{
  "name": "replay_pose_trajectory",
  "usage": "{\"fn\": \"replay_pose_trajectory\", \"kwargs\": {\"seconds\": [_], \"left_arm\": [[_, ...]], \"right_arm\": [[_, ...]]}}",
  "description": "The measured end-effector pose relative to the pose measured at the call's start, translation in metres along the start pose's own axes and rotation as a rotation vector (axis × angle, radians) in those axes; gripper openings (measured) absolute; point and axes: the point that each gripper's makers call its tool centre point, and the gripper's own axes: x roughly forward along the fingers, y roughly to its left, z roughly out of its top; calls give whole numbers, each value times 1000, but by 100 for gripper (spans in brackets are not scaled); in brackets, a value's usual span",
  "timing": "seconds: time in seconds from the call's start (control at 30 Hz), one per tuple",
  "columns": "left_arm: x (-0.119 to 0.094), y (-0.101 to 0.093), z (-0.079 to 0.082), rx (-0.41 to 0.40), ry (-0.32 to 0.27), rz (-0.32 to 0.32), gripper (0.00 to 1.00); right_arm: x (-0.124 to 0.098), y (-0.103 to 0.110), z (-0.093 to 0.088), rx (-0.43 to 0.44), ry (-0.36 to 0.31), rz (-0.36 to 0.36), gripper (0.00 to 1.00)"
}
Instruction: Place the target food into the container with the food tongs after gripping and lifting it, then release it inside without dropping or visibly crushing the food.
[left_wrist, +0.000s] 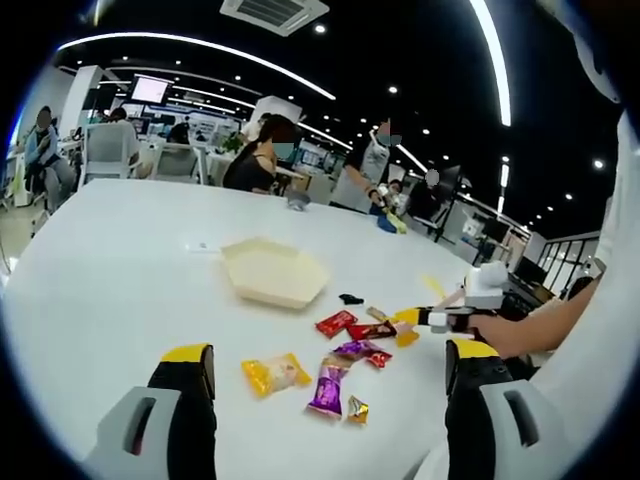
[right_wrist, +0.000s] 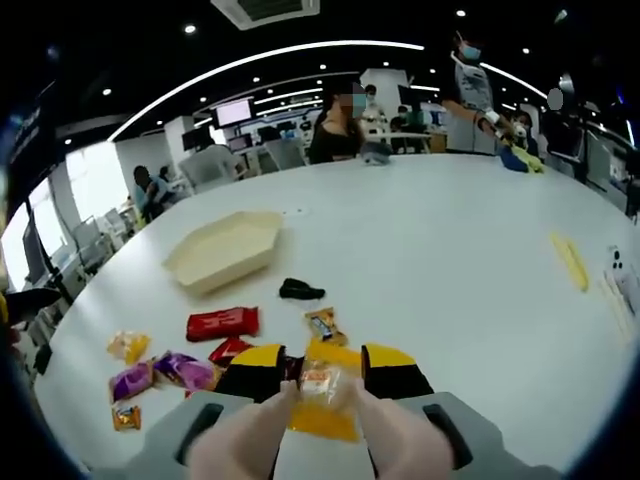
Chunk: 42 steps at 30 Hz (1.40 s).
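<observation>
Yellow-tipped jaws of the right gripper (right_wrist: 322, 372) are closed on tongs (right_wrist: 320, 440) pinching a yellow snack packet (right_wrist: 322, 392) at the table (right_wrist: 450, 260). The grip step is judged in hand; next, a gentle lift toward the cream container (right_wrist: 225, 248), well apart, is called for. The left gripper (left_wrist: 330, 365) is held open above scattered wrapped snacks (left_wrist: 330, 385).

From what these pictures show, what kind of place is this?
Probably an open-plan office: long ceiling light strips, desks with monitors, seated people, and a big white table holding snacks.

The yellow packet (right_wrist: 322, 395) is partly covered by two fingers (right_wrist: 245, 440), which the lower edge cuts off at 6 o'clock. Print on the purple wrapper (left_wrist: 328, 386) is too small to read. The right gripper (left_wrist: 425, 318), at 3 o'clock in the left gripper view, is too small to judge.
</observation>
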Motion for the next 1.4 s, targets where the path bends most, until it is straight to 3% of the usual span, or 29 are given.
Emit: {"fn": "replay_pose_trajectory", "kwargs": {"seconds": [0.43,0.8,1.07,1.4], "left_arm": [[-3,7,-1,-3,17,14,92],[-4,5,1,3,14,6,92],[-7,0,2,22,11,-4,93],[-5,-10,-3,106,33,5,99]], "right_arm": [[12,10,0,-92,19,2,22],[11,5,-1,-70,44,0,20],[-3,4,2,-75,46,14,20],[-25,19,12,-151,36,83,20]]}}
